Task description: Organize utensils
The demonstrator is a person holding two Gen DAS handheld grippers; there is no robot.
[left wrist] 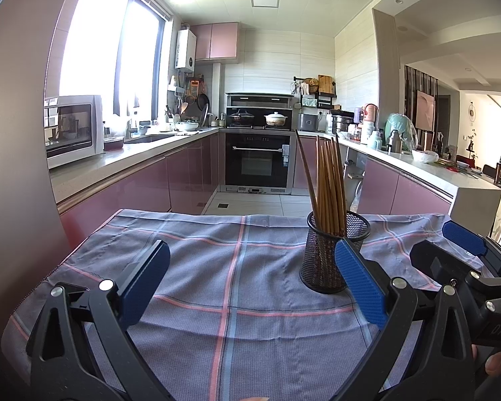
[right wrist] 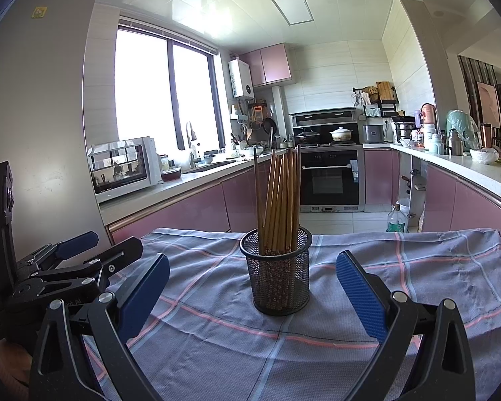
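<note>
A black mesh holder (left wrist: 327, 257) stands upright on the plaid cloth (left wrist: 217, 267) and holds several wooden chopsticks (left wrist: 329, 183). My left gripper (left wrist: 252, 274) is open and empty, low over the cloth, with the holder just behind its right finger (left wrist: 359, 284). In the right wrist view the holder (right wrist: 279, 274) with the chopsticks (right wrist: 279, 197) stands between and a little beyond my open, empty right gripper (right wrist: 252, 284). The right gripper also shows at the right edge of the left wrist view (left wrist: 464, 254), and the left gripper shows at the left of the right wrist view (right wrist: 80, 257).
The cloth (right wrist: 417, 267) covers a small table with its far edge toward the kitchen floor. Pink cabinets and counters run along both sides, with a microwave (left wrist: 73, 130) on the left and an oven (left wrist: 257, 163) at the back. A bottle (right wrist: 396, 220) stands on the floor.
</note>
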